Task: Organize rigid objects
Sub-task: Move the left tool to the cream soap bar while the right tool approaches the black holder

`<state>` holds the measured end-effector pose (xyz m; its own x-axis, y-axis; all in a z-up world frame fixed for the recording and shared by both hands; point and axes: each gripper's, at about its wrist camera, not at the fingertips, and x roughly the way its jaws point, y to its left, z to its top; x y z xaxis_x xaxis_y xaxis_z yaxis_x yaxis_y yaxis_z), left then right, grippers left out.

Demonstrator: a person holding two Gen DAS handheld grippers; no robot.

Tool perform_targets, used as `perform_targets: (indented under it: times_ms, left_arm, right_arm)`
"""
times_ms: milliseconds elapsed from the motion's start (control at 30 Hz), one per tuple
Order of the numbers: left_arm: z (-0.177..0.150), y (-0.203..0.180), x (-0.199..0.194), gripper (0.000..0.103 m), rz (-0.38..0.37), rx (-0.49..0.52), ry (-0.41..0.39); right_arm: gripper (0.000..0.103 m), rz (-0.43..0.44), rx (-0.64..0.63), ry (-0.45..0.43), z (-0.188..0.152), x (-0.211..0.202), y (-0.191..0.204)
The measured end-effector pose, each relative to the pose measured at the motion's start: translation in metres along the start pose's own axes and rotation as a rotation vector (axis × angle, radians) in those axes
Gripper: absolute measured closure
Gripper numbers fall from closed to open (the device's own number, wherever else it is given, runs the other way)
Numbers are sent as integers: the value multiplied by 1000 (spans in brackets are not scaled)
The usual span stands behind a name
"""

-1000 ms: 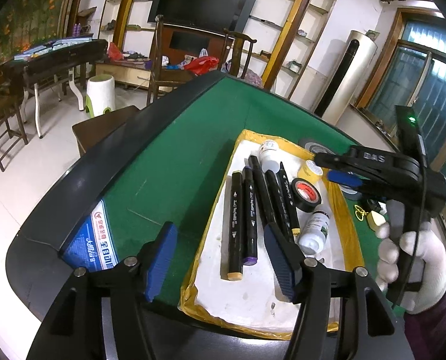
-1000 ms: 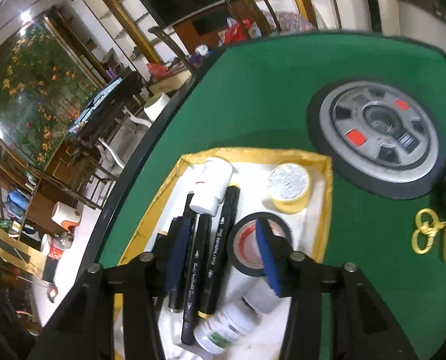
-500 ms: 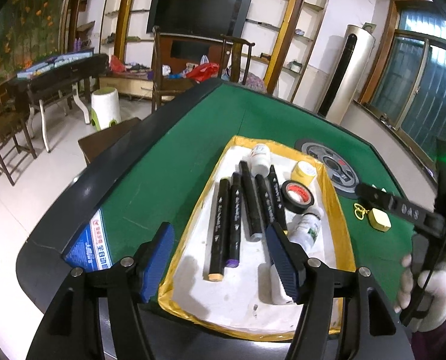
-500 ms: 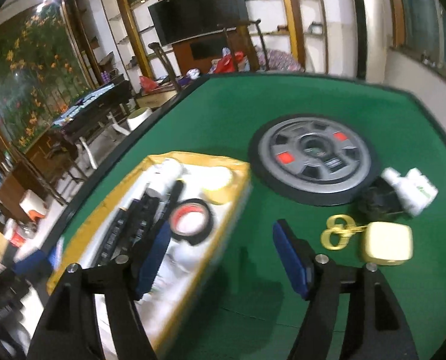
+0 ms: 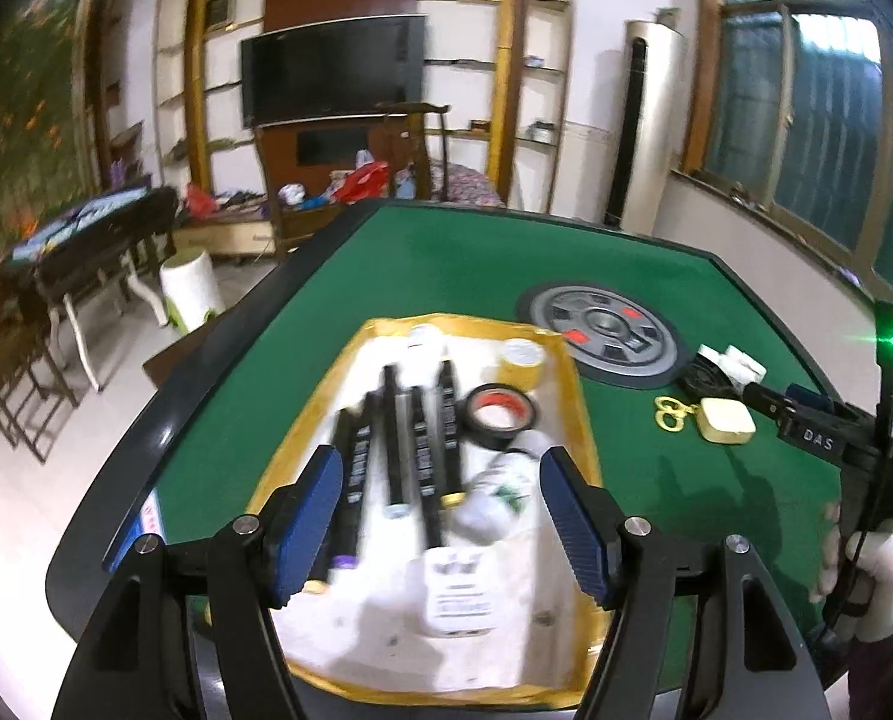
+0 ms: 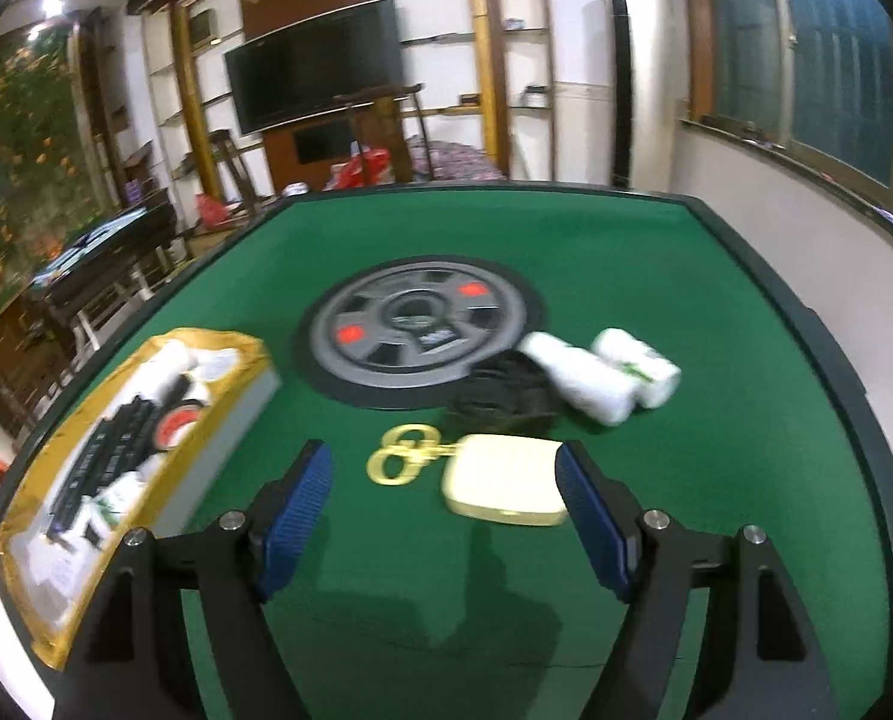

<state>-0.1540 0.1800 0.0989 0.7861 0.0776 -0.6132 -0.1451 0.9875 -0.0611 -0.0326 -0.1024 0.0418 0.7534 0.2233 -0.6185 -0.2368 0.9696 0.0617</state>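
The left gripper hung above the near end of the gold-rimmed tray, its blue pads spread wide and nothing between them. Inside the tray lay a row of black markers, a roll of black tape with a red core, a yellow tape roll toward the far rim, and a white bottle smeared by motion blur (its label could not be read). A white card lay close to the near rim, its print too soft to make out.

The right gripper was held over the green table, jaws likewise wide and empty. Just ahead of its pads rested a cream-coloured square case, with small gold scissors touching its left edge. Beyond them two white bottles lay on their sides, leaning against a dark object too blurred to identify. All of this sat outside the tray, beside the grey round disc at the table's centre. In the left view the right gripper's body was cut off by the frame edge, gripped by a gloved hand.
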Motion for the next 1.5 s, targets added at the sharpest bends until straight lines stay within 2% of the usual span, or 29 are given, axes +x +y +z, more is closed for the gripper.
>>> perform_targets:
  times_ms: [133,233,367,733,1233,1500]
  left_arm:
    - [3,-36,2,29,-15,76,3]
    - [4,-64,6,29,-9,136,8]
    - [2,-99,14,29,2,212,24]
    - [-9,-167,47,29,-2,353,109]
    - [-23,-184,86,29,-5,378,202]
    - [-29,-177,117,29,-52,318,290]
  right_arm:
    - [27,-40,18,-19,-4,-1,-25]
    - [22,-58,40,-29,-4,0,-42]
    - [22,-77,69,-41,-5,2,-61]
    - [22,-92,180,-67,-13,4,-97]
    - [21,-66,232,-28,-16,11,-107]
    - [21,-49,224,-1,-17,18,-103]
